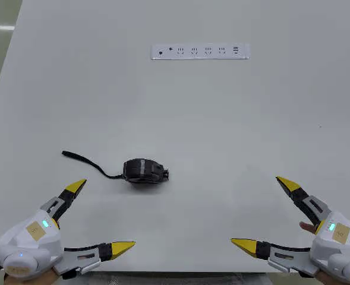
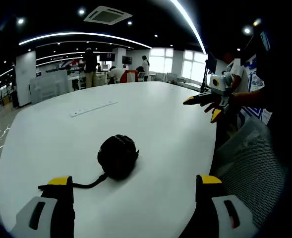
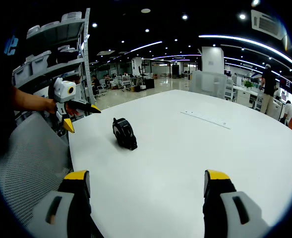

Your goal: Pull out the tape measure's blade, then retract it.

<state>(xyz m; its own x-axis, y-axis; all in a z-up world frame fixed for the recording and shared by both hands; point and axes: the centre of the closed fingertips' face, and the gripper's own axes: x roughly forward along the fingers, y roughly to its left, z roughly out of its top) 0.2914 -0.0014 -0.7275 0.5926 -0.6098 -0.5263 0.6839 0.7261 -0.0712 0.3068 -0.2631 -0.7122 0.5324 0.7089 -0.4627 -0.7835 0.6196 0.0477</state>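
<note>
Head view, left to right: at lower left, white hand-held left gripper with yellow-tipped black jaws, spread wide and holding nothing, low over the plain white tabletop. Ahead and right of it, compact black tape measure, lying flat on the table, well apart from both grippers, small hook end facing right. Thin black wrist strap trailing from its case toward the left. Farther back, near the far middle, flat white power strip. At lower right, matching white right gripper, likewise gaping wide and empty.

Left gripper view: own jaws apart at the bottom, tape measure just ahead between them, strap curling toward the left jaw, right gripper off to the right.

Right gripper view: left gripper at the left by the table edge, tape measure just right of it, power strip farther right.
</note>
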